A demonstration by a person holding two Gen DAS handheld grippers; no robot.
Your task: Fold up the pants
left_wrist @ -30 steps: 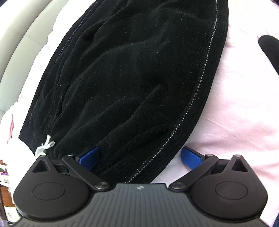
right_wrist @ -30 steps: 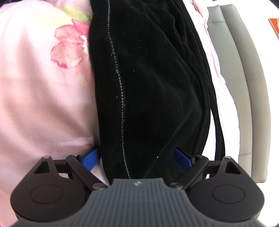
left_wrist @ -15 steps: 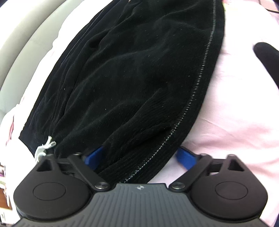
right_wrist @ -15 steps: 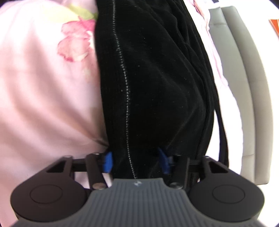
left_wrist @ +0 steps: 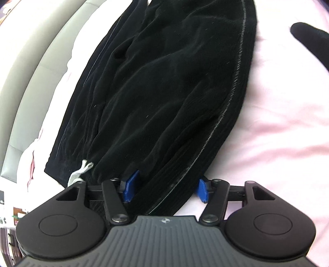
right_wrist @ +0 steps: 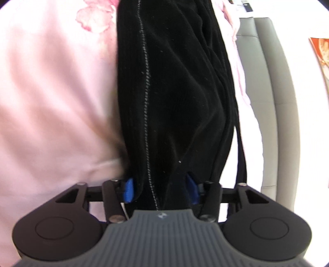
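Black corduroy pants point(left_wrist: 164, 86) lie on a pale pink bedsheet point(left_wrist: 277, 123), with a white stitched side seam and a white drawstring point(left_wrist: 79, 173) at the waistband. My left gripper point(left_wrist: 165, 188) has its blue pads closed in on a bunched waist end of the pants. My right gripper point(right_wrist: 160, 189) is shut on the other end of the pants point(right_wrist: 174, 92), and the fabric fills the gap between its blue pads.
The pink sheet carries a flower print point(right_wrist: 92, 18) in the right wrist view. A grey padded bed edge point(left_wrist: 30, 82) runs along the far side of the pants, and it also shows in the right wrist view point(right_wrist: 273, 102). A dark object point(left_wrist: 312, 43) sits at the upper right.
Both grippers have closed from open onto the pants, the right one first. The pants have shifted and bunched slightly as both views moved.
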